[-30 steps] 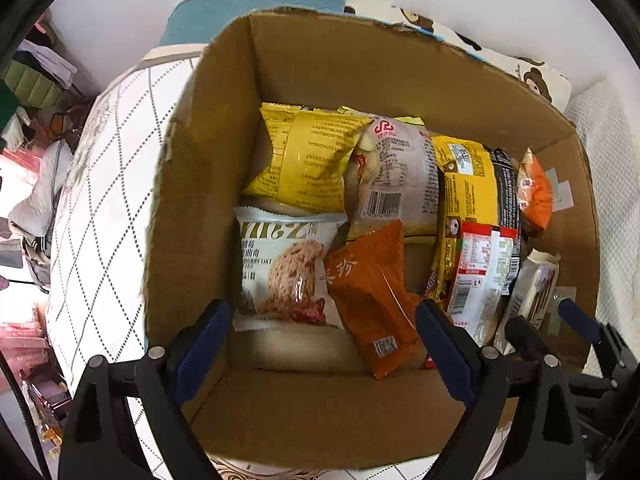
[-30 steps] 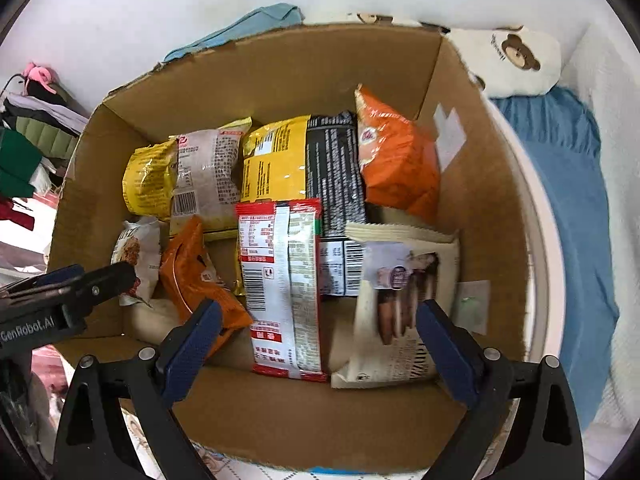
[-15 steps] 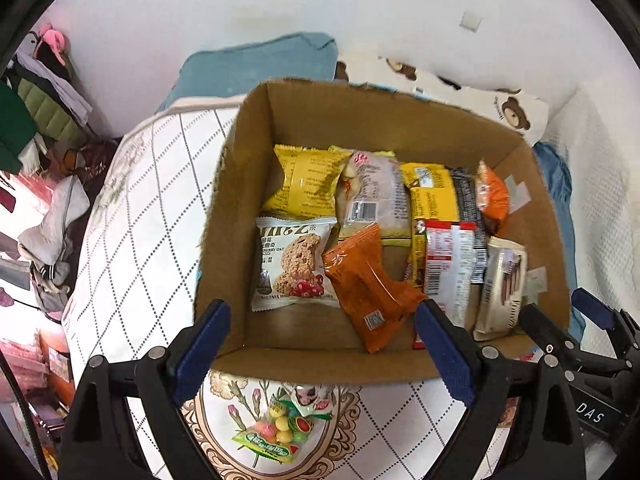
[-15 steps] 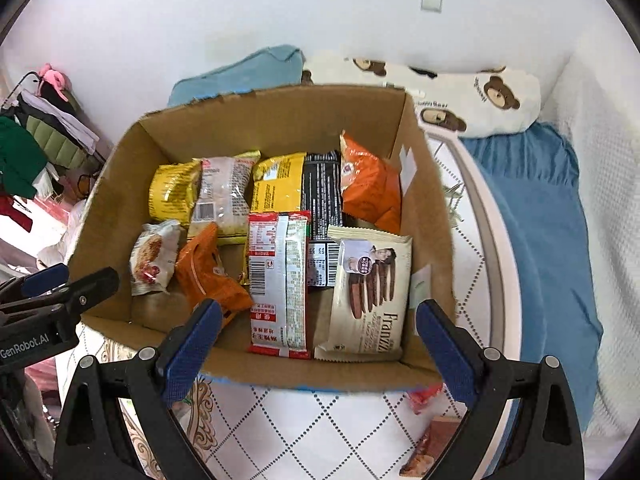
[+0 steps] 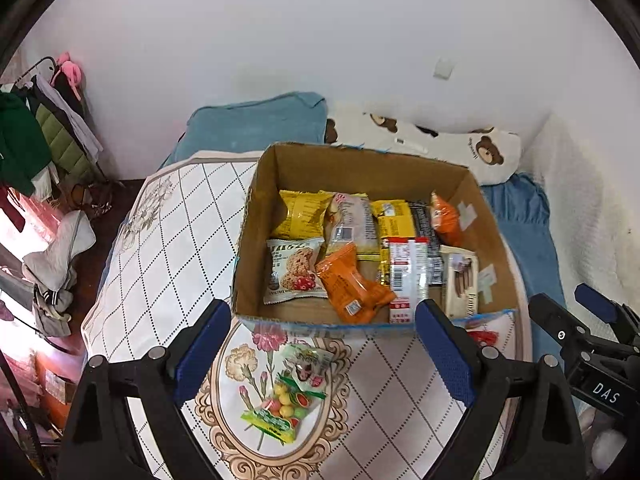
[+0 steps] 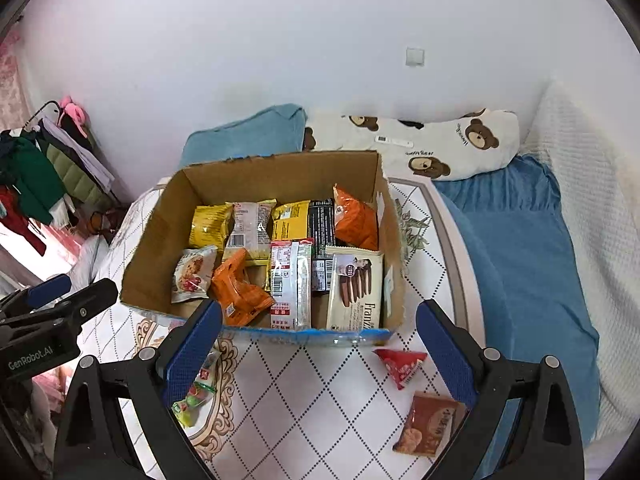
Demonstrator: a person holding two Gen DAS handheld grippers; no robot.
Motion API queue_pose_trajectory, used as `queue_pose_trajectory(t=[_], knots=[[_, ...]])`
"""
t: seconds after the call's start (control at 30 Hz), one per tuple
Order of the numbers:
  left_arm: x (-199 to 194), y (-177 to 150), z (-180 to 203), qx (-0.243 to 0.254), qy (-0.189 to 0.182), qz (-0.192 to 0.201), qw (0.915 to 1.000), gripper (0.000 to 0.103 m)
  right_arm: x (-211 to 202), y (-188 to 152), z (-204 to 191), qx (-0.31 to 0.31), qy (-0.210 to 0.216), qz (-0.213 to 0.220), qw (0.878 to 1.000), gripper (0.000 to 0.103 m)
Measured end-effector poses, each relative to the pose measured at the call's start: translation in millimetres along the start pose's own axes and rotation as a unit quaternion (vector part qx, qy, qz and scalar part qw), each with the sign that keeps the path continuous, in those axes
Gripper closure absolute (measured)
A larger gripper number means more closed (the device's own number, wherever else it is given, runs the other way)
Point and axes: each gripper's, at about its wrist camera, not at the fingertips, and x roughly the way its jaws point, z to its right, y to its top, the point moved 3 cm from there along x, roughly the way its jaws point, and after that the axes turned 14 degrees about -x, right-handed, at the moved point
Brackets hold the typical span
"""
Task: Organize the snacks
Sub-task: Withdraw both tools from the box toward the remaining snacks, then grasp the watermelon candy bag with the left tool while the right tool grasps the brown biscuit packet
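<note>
An open cardboard box (image 5: 256, 216) (image 6: 152, 236) stands on a round patterned table and holds several snack packets, among them an oat cookie pack (image 5: 294, 270), an orange pack (image 5: 352, 284) and a Franzi wafer pack (image 6: 354, 284). A green candy bag (image 5: 280, 408) (image 6: 192, 398) lies on the table in front of the box. A red triangular packet (image 6: 400, 364) and a brown snack packet (image 6: 430, 424) lie at the front right. My left gripper (image 5: 320, 354) and right gripper (image 6: 318, 354) are open, empty, held above the table on the near side of the box.
The table (image 5: 168, 232) has a white diamond-pattern cloth. Behind it lie a teal pillow (image 5: 256, 124) and a bear-print pillow (image 6: 440, 144). A blue blanket (image 6: 520, 248) is at the right. Clothes hang on a rack (image 5: 36, 136) at the left.
Both grippers have pulled back and up from over the box. The box now looks smaller, and the table front with the loose packets has come into view.
</note>
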Motion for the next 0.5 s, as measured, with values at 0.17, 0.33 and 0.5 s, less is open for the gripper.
queue_pose_trajectory(t=[0.17,0.33,0.5], knots=[[-21,-8,5,-0.001,0.000,0.018,0.9998,0.009,-29,-7,-2,0.005,0.014,0.026,1.000,0.004],[-22,-23,9,-0.002,0.023,0.028,0.9993,0.009,-31,-23,14,0.033,0.041,0.025,0.998,0.004],[30,-57,5,-0.023,0.055,-0.033,0.9977,0.009,22,-65,64,0.077,0.038,-0.048,0.995,0.004]])
